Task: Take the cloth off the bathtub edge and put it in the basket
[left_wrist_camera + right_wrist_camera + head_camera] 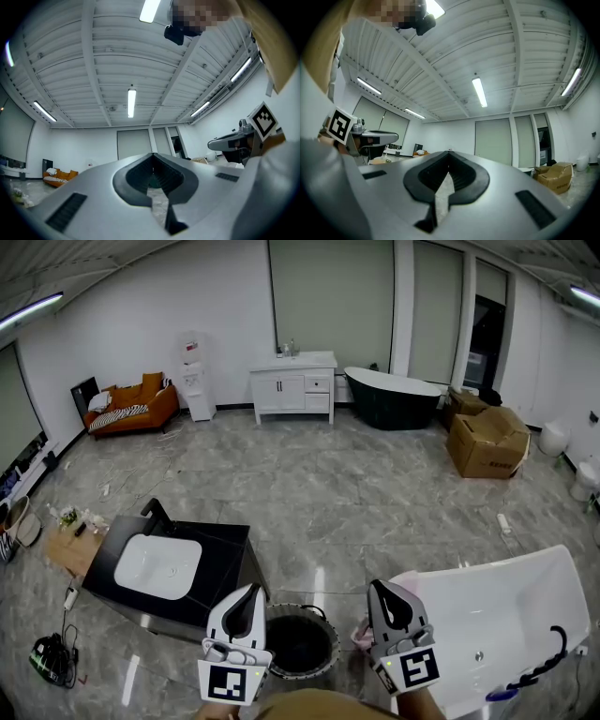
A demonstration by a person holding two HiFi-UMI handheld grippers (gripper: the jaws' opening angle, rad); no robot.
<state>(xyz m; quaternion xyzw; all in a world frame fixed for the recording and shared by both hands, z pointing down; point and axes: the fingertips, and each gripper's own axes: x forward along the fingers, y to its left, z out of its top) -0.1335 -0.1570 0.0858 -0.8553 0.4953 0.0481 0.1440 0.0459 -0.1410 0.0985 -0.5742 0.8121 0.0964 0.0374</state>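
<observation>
Pink cloth (360, 635) sits on the white bathtub (506, 615) edge, just beside the black basket (298, 645) on the grey marble floor (328, 493), while the left gripper (249, 594) and right gripper (382, 589) hover clenched on nothing.

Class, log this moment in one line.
left gripper shut, empty | right gripper shut, empty | cloth on bathtub edge | basket between grippers

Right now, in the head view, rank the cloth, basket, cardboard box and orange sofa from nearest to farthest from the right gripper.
1. Cloth, just left of the right gripper.
2. Basket, on the floor, further left.
3. Cardboard box, far across the room on the right.
4. Orange sofa, against the far left wall.
</observation>
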